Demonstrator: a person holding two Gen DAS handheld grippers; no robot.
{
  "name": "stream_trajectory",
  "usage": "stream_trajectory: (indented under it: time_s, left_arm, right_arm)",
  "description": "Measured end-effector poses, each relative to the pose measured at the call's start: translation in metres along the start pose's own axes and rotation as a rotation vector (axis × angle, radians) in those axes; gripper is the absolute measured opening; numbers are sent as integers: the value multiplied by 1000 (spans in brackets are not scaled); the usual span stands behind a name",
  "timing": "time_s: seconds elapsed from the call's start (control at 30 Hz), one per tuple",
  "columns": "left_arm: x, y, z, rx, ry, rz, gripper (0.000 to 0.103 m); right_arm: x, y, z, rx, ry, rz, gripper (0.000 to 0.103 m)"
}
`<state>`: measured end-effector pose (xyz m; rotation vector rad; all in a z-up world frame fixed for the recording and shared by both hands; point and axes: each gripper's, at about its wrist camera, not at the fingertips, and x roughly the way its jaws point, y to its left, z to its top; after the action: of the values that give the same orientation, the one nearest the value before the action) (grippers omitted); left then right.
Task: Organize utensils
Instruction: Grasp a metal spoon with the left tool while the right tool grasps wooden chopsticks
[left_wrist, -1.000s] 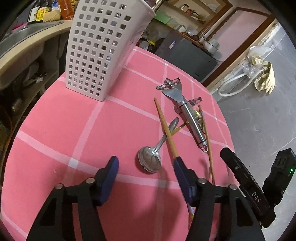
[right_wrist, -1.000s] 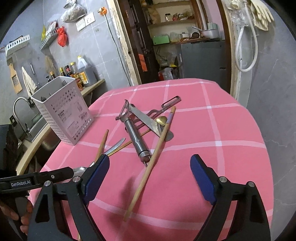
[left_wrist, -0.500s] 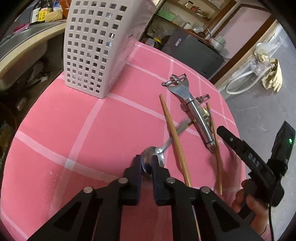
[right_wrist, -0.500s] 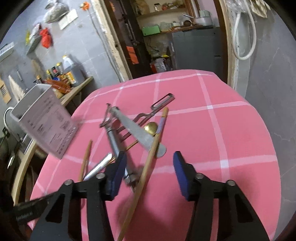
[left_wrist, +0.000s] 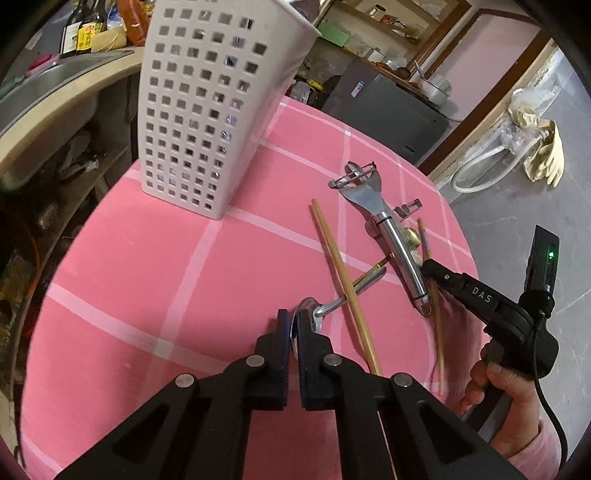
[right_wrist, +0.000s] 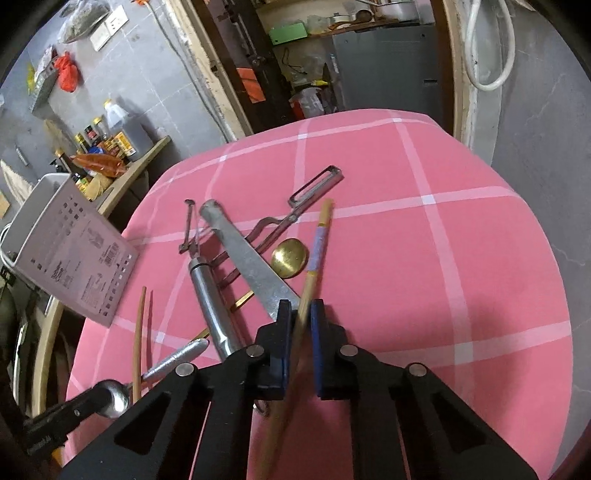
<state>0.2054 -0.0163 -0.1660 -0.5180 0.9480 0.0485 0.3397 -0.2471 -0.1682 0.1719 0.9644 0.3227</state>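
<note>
My left gripper (left_wrist: 291, 325) is shut on the bowl of a steel spoon (left_wrist: 347, 293) that lies on the pink checked table (left_wrist: 147, 280). My right gripper (right_wrist: 301, 314) is shut on a wooden chopstick (right_wrist: 317, 247) with a purple band. A second chopstick (left_wrist: 343, 280) lies across the spoon's handle. A steel peeler (left_wrist: 391, 236), a flat steel blade (right_wrist: 251, 262), a brass spoon (right_wrist: 290, 256) and a slim peeler (right_wrist: 314, 192) lie in a heap. The white perforated utensil basket (left_wrist: 207, 110) stands upright at the table's far left and also shows in the right wrist view (right_wrist: 70, 243).
A counter with a sink (left_wrist: 55, 92) and bottles (right_wrist: 110, 136) runs along the left of the table. A grey cabinet (left_wrist: 388, 110) stands behind it. The table edge drops to a grey floor (right_wrist: 546, 147) on the right.
Both grippers closed from wide open. The left one shut on the spoon's bowl. The right one moved in and shut on the banded chopstick.
</note>
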Motion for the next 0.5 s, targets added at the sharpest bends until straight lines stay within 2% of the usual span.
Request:
stream_trajectory:
  time_s: [0.17,0.3,0.5]
  left_arm:
    - [-8,8,3,18,3,10,4]
    - [-13,13,5,21,-3,14,4]
    - [-18,19,6,19,5,1,4]
  right_arm:
    - [-20,11,-4,-40,-56,3,6]
    - [-38,24,-6,-86,-68,29,6]
    - [-42,57,-22,-188,-4,138,6]
